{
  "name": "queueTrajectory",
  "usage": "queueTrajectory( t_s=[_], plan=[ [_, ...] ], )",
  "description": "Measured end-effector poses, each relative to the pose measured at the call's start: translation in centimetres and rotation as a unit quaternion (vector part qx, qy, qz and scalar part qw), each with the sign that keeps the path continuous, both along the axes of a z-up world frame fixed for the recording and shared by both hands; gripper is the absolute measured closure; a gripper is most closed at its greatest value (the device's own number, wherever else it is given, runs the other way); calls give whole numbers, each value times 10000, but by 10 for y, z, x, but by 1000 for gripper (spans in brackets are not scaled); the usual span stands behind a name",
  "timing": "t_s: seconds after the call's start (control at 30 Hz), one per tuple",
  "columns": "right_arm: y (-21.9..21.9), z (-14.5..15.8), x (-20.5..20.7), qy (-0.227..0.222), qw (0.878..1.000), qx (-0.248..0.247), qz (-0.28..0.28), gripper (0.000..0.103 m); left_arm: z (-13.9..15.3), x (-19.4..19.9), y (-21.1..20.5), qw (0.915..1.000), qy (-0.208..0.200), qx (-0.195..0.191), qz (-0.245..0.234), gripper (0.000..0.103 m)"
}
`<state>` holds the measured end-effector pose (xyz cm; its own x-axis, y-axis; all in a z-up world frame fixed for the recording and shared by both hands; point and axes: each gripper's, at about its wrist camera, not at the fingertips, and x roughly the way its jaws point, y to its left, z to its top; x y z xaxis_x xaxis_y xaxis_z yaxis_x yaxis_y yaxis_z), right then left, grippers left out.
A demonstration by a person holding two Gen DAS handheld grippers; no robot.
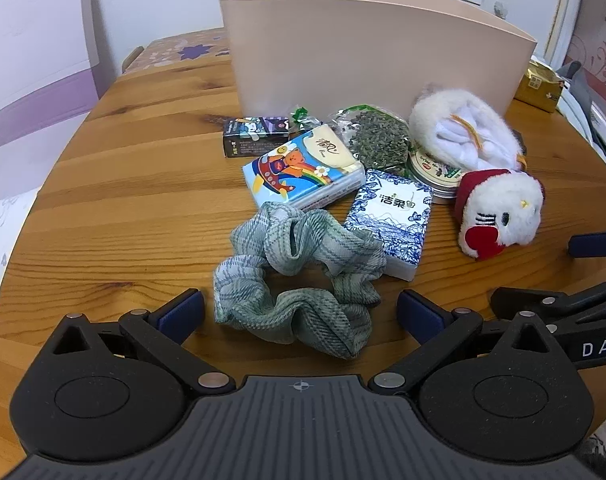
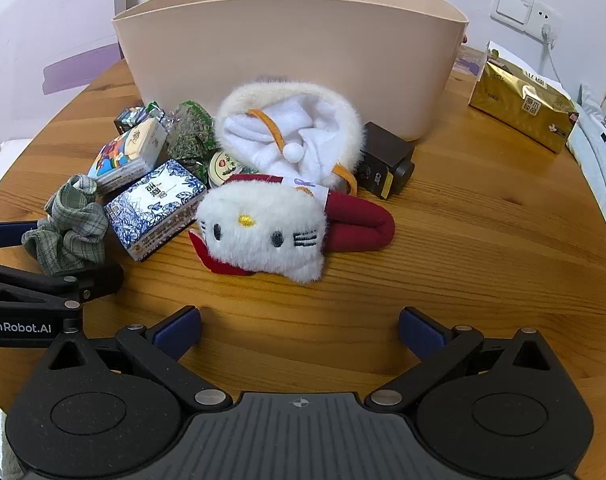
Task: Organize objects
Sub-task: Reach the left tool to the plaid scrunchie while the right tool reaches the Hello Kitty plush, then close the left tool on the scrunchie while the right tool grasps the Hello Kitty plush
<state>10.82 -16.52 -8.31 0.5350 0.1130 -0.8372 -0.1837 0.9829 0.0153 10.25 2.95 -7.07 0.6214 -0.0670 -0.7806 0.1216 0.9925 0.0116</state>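
A beige bin [image 1: 367,52] [image 2: 291,52] stands at the back of the wooden table. In front of it lie a green plaid scrunchie [image 1: 299,276] [image 2: 69,226], a blue-white tissue pack [image 1: 391,216] [image 2: 155,208], a cartoon tissue pack [image 1: 303,168] [image 2: 125,156], a bag of dried tea [image 1: 377,138] [image 2: 191,132], a round tin [image 1: 435,172] [image 2: 221,168], a white cat plush [image 1: 499,210] [image 2: 271,228] and a white fluffy pouch [image 1: 463,128] [image 2: 291,132]. My left gripper [image 1: 301,312] is open, its pads flanking the scrunchie's near edge. My right gripper [image 2: 301,330] is open and empty, just short of the cat plush.
A small dark box [image 1: 255,134] lies at the pile's left. A black box [image 2: 387,160] sits right of the pouch. A gold pack [image 2: 523,104] [image 1: 539,84] lies at the back right. A wall socket [image 2: 519,6] is behind. The table edge curves at left and right.
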Motion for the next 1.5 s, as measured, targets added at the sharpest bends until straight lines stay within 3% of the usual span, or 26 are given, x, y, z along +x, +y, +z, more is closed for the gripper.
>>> queueTrajectory(
  t_s=[0.17,0.27,0.37,0.6,0.8,0.87,1.0,1.07,1.17,1.3,1.5],
  plan=[
    [-2,1,0,-152,9997,180,0,0,0,-2,-1,10000,-18,3,-21,0],
    [-5,4,1,-300,9992,236,-114,11,-1,-3,-2,10000,-26,18,-23,0],
    [-9,6,3,-311,9985,402,-194,15,0,-4,-3,9999,-9,14,-100,0],
    [-5,20,2,-531,9967,595,-129,15,5,-3,3,9999,-70,-95,-17,7],
    [2,20,13,-521,9967,605,-164,19,10,2,2,9998,-161,53,-70,24],
    [5,19,13,-464,9970,588,-189,27,11,4,2,9999,-108,6,-76,34],
    [7,14,15,-381,9969,661,-205,32,11,5,3,9999,-45,-80,-82,44],
    [4,11,17,-332,9958,816,-247,40,11,4,2,9999,-52,-47,-132,50],
    [1,11,15,-375,9947,915,-272,43,13,2,3,9998,-52,-115,-142,60],
    [-4,16,10,-482,9935,998,-244,45,16,-3,9,9994,-64,-335,-82,65],
    [-12,24,4,-585,9923,1070,-211,46,24,-12,14,9992,-206,-346,-13,67]
  ],
)
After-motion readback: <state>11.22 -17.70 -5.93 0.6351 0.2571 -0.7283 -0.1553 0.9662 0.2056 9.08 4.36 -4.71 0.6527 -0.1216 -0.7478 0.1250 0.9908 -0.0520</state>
